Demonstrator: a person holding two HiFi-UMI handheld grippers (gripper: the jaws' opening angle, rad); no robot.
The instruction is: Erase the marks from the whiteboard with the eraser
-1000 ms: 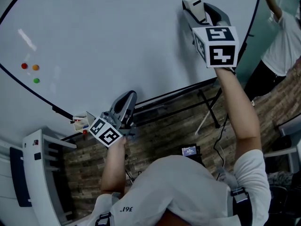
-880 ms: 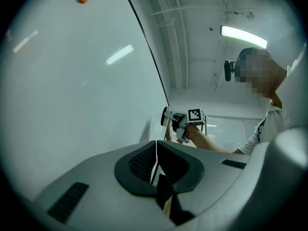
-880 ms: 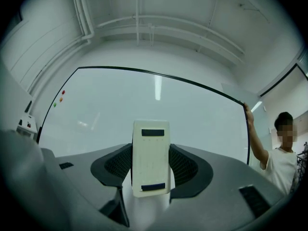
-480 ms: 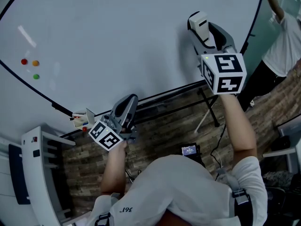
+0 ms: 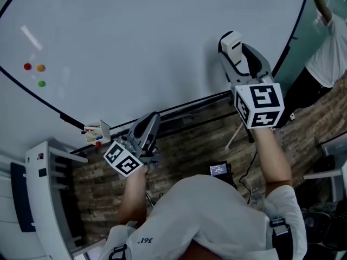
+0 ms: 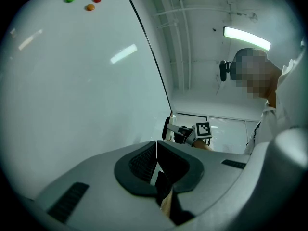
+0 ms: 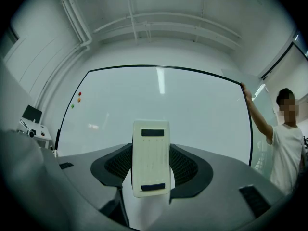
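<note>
The only print that can be read is a small mark on the person's white shirt (image 5: 145,241), upside down to the head camera, which looks like "361". The cube (image 5: 258,105) on the right gripper (image 5: 232,43) and the cube (image 5: 121,159) on the left gripper (image 5: 149,120) carry black-and-white square patterns, not words. The back of the eraser (image 7: 150,158) shows two dark strips and rows of dots too small to read. The right gripper's jaws are clamped on the eraser's two long sides, its pale back toward that gripper's camera and the whiteboard (image 5: 135,42) beyond it. In the head view the eraser (image 5: 230,40) sits low on the right part of the board, seemingly against it, near the bottom rail. The left gripper's jaws are almost together with nothing between them, below the board's lower edge over the wood-pattern floor (image 5: 190,150). Red (image 5: 27,66), orange (image 5: 40,67) and green (image 5: 41,83) magnets sit at the board's left. Another person (image 7: 284,143) holds the board's right edge. Compared with a second ago, the right gripper and eraser have come down the board from near its top, while the left gripper has barely shifted.
</note>
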